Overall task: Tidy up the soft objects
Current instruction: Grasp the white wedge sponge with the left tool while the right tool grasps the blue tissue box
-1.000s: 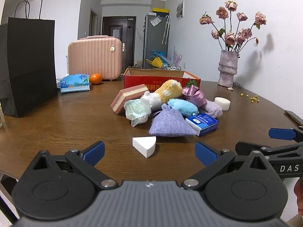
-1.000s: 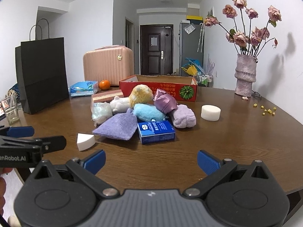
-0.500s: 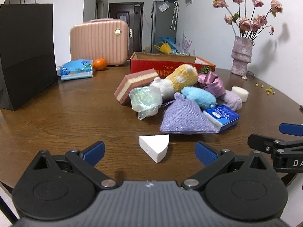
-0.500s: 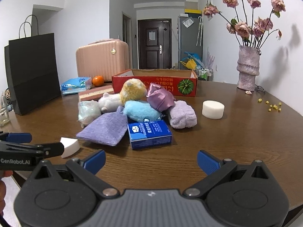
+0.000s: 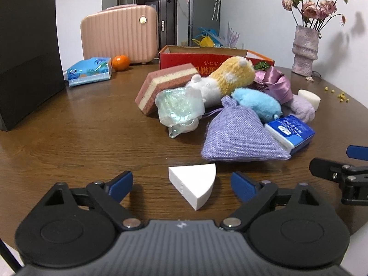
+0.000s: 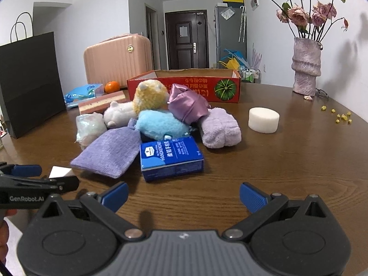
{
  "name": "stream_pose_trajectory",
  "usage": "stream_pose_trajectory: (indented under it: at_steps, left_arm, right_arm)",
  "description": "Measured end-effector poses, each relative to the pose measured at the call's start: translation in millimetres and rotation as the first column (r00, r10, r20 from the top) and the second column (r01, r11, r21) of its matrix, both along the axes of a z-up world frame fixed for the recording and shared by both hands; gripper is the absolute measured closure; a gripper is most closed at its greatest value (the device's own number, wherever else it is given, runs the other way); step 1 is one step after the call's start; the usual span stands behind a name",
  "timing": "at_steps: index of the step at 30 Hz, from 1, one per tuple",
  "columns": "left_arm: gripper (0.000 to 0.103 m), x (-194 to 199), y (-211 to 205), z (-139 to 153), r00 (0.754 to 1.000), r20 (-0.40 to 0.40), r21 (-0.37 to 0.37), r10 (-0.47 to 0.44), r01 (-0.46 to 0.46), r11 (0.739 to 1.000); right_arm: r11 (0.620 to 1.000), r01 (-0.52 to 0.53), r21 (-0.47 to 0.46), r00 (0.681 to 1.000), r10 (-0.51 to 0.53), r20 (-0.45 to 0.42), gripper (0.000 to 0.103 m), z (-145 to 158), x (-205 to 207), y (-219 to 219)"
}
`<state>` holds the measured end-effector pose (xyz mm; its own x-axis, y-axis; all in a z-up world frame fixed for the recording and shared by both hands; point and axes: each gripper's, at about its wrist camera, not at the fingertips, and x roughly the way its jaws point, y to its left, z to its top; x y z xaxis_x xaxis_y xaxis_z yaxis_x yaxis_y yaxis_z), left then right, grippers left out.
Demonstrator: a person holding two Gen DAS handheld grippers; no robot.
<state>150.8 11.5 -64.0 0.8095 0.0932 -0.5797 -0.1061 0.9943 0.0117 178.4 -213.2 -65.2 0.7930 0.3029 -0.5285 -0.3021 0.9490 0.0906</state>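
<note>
A white wedge sponge (image 5: 195, 185) lies on the wooden table between the tips of my open left gripper (image 5: 181, 184). Behind it is a pile of soft things: a purple sachet (image 5: 239, 135), a blue tissue pack (image 5: 291, 133), a blue plush (image 5: 257, 104), a yellow and white plush (image 5: 230, 78), a pink layered sponge (image 5: 165, 85), a clear pouch (image 5: 179, 108) and a lilac towel (image 6: 219, 127). My right gripper (image 6: 184, 195) is open and empty, just short of the tissue pack (image 6: 170, 157). The wedge (image 6: 59, 172) is partly hidden there.
A red cardboard box (image 6: 184, 85) stands open behind the pile. A round white sponge (image 6: 263, 119) lies to the right. A vase of flowers (image 6: 306, 66) is at the back right. A black bag (image 5: 27, 57), a pink case (image 5: 119, 36), wipes and an orange are at the left.
Both grippers have moved forward over the table toward the pile. The left gripper's tips have come up on either side of the white wedge. Both stay open.
</note>
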Motion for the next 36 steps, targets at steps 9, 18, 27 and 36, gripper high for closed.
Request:
stream_pose_trajectory:
  at_steps: [9,18,27,36]
  left_arm:
    - [0.042,2.6,-3.4,-3.4,1.0,0.012,0.008,-0.019,0.019,1.0]
    - [0.062,1.8,-4.5,-0.9,0.999,0.024,-0.001,-0.041,0.041,0.999]
    - [0.067,-2.3,1.9,5.4,0.998,0.054,-0.019,-0.045,0.046,0.999]
    - [0.067,-6.2,11.7,15.1,0.995,0.096,-0.017,-0.017,0.019,1.0]
  right_arm:
    - [1.0,-0.017,-0.006,1.0,0.017,-0.011,0.0,-3.9,15.3,6.8]
    - [1.0,-0.029,-0.007,0.999,0.029,-0.032,0.0,-7.6,15.8,11.6]
    - [0.999,-0.033,-0.013,0.999,0.033,-0.028,0.0,-5.3,20.0,13.0]
    - [0.999,-0.029,-0.044,1.0,0.028,-0.013,0.0,3.5,32.2,18.4]
